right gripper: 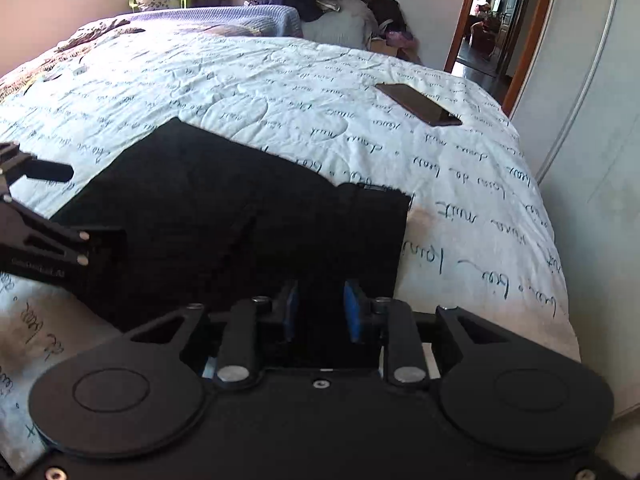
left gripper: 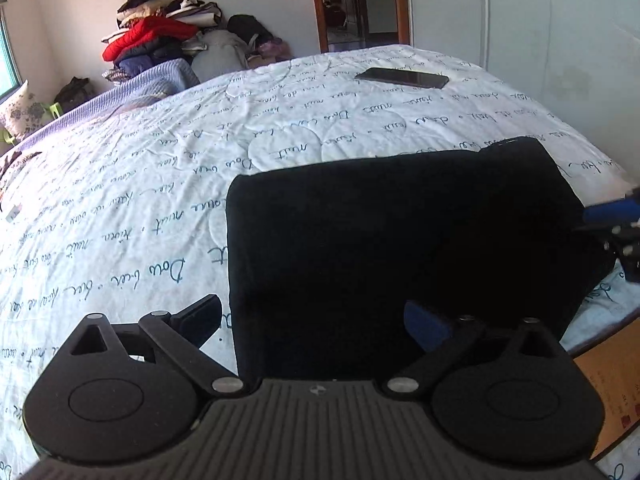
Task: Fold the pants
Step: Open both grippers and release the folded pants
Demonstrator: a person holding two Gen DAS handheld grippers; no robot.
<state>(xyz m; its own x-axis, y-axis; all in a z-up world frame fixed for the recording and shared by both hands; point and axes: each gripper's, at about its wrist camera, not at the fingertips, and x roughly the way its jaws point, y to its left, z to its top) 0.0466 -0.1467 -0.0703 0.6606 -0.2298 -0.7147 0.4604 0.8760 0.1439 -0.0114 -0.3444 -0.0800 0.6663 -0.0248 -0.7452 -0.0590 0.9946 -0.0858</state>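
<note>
Fingers of the left gripper (left gripper: 316,322) stand spread wide and released, one over the quilt, the other over the near edge of the black pants (left gripper: 400,240). Fingers of the right gripper (right gripper: 318,310) stand narrowly apart above the dark cloth; whether they pinch any fabric cannot be told. The pants lie folded into a flat rectangle on the white, script-printed bed quilt (left gripper: 140,200). A dark phone (right gripper: 420,104) lies well apart, farther up the bed.
</note>
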